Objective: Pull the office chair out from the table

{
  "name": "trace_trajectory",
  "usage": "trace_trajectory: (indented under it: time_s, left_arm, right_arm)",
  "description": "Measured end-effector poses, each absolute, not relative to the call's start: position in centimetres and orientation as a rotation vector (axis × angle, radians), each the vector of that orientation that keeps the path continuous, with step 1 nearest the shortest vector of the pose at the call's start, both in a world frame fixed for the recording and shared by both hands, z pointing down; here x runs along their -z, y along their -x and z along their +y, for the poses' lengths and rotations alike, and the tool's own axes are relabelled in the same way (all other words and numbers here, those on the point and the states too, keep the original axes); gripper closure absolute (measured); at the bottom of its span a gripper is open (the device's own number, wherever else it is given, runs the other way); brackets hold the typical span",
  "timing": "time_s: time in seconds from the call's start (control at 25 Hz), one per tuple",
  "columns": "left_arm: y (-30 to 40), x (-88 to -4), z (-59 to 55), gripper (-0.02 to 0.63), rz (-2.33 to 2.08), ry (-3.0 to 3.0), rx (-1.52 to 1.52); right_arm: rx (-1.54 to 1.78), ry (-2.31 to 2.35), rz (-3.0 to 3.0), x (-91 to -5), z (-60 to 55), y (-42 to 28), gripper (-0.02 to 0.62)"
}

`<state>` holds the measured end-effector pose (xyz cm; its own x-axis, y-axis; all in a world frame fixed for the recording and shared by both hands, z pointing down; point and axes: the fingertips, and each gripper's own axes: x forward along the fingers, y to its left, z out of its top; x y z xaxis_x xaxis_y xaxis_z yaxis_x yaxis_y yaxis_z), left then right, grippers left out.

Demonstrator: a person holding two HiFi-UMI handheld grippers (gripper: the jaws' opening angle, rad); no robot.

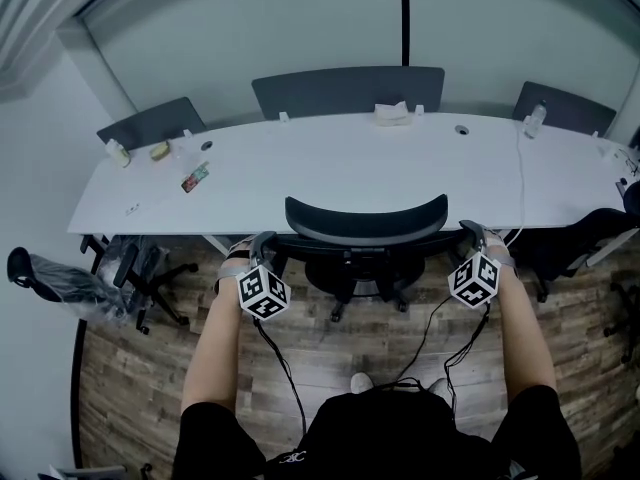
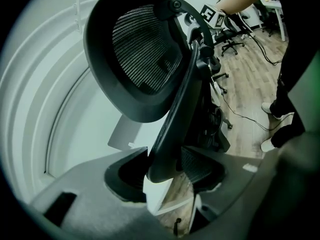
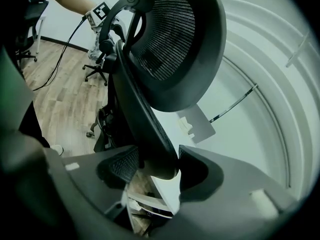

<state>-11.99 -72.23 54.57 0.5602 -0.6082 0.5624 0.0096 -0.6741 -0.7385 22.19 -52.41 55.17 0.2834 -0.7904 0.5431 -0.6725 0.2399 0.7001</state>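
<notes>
A black mesh-backed office chair (image 1: pixel 366 218) stands tucked against the near edge of the long white table (image 1: pixel 330 168). My left gripper (image 1: pixel 262 246) is at the left end of its backrest frame and my right gripper (image 1: pixel 471 233) at the right end. In the left gripper view the dark curved frame edge (image 2: pixel 167 149) sits clamped between the pads of the left gripper (image 2: pixel 165 170). The right gripper view has the other frame edge (image 3: pixel 152 149) held the same way by the right gripper (image 3: pixel 157 168). The chair's seat is mostly hidden under the table.
Three grey chairs (image 1: pixel 348 90) stand along the table's far side. A plastic-wrapped chair (image 1: pixel 70 283) sits at the left and a black one (image 1: pixel 585 243) at the right. On the table are a tissue box (image 1: pixel 392 114), a bottle (image 1: pixel 535 120) and small items (image 1: pixel 195 177). Cables trail over the wooden floor.
</notes>
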Motion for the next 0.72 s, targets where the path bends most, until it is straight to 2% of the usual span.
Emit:
trace_trajectory:
  time_s: [0.72]
  left_arm:
    - [16.9,-54.9,-62.5,0.394,0.595,2.097,1.222]
  right_arm:
    - [0.177,-1.391,-1.536,-55.2,-45.6,-18.9,0.342]
